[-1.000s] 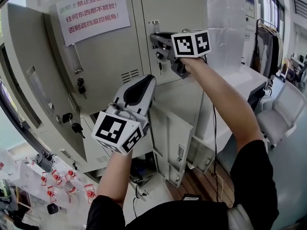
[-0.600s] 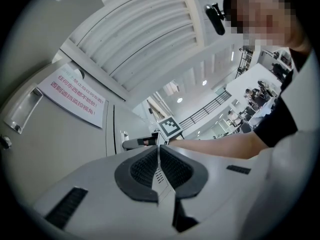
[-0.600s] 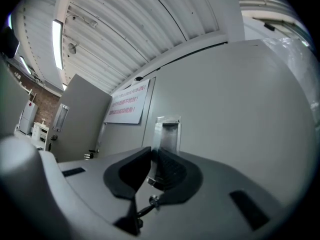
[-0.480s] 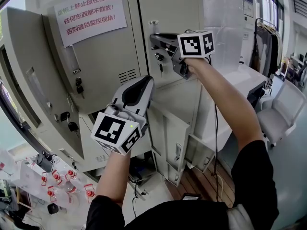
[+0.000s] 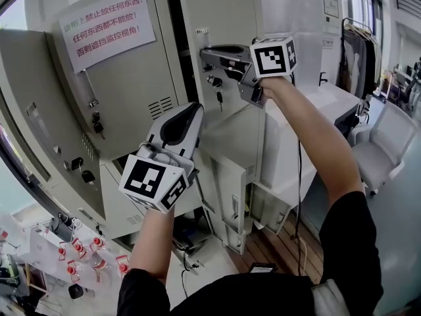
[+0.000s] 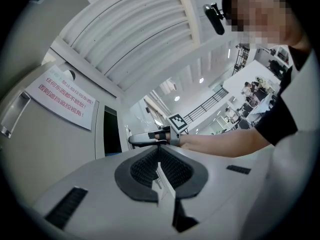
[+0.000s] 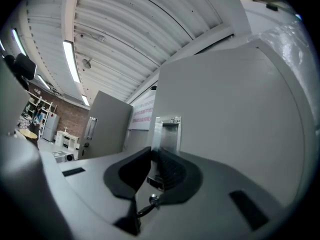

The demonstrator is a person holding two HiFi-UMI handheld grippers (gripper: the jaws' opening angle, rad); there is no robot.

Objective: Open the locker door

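The upper middle locker door (image 5: 227,12) is pale grey and stands ajar. A dark gap (image 5: 173,31) runs along its left edge. My right gripper (image 5: 205,50) is shut on that free edge beside the recessed pull (image 7: 167,129), and its jaws have just been closing on it. A key (image 5: 219,97) hangs from the lock just below the grip, and the same key (image 7: 150,204) dangles under the jaws. My left gripper (image 5: 195,110) hovers lower in front of the lockers, shut on nothing and touching nothing. In the left gripper view its jaws (image 6: 159,156) point up at the right gripper (image 6: 150,138).
A paper sign (image 5: 108,28) with red print hangs on the neighbouring door. A tall door (image 5: 39,110) stands open at far left. Lower doors (image 5: 230,183) hang open below. A white table (image 5: 329,104) and a chair (image 5: 388,150) are at right. Small bottles (image 5: 79,249) sit at bottom left.
The upper door has swung outward with the right gripper on it, and a dark gap has opened along its left edge. The left gripper has drifted slightly left.
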